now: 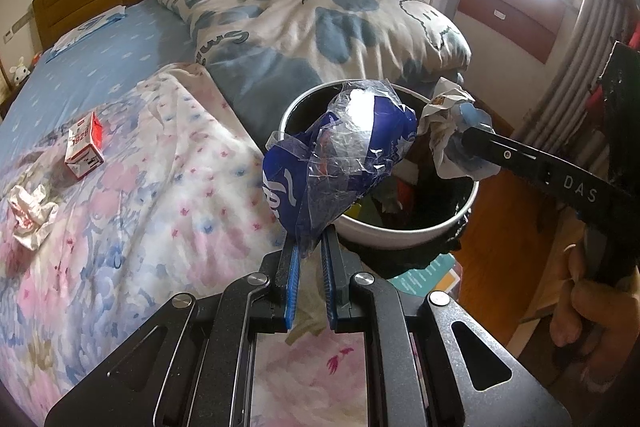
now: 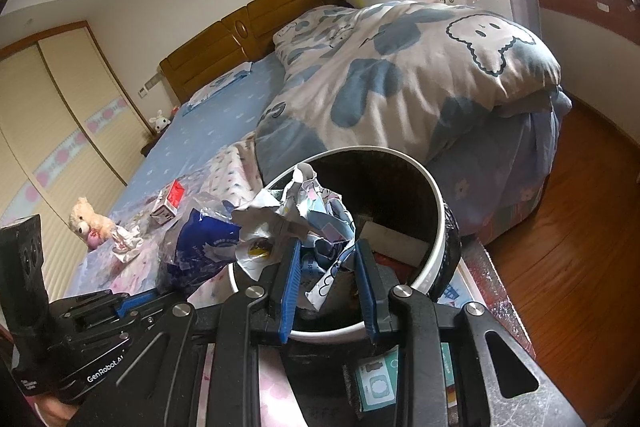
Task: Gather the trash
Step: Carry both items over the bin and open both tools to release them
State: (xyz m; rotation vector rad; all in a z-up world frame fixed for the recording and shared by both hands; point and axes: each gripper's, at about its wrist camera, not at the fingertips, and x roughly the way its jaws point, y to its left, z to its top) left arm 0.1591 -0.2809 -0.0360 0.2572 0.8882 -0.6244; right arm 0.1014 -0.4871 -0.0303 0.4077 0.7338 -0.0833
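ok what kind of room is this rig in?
A home bedroom, almost certainly. A bed with a wooden headboard and a rumpled cloud-print duvet fills the view, with sliding wardrobe doors along the wall. A white trash bin stands beside the bed.

- Right gripper (image 2: pixel 326 251) over the white-rimmed trash bin (image 2: pixel 434 227), jaws partly apart, crumpled paper wad (image 2: pixel 304 207) between the blue pads; contact on the right pad unclear.
- Left gripper (image 2: pixel 156 297) at lower left, clamped on a blue plastic wrapper (image 2: pixel 200 247) beside the bin rim.
- Red-and-white carton (image 2: pixel 170 201), crumpled wrapper (image 2: pixel 127 241) and plush toy (image 2: pixel 90 223) lie on the floral sheet (image 2: pixel 240 163).
- Cloud-print duvet (image 2: pixel 400 75) heaped behind the bin.
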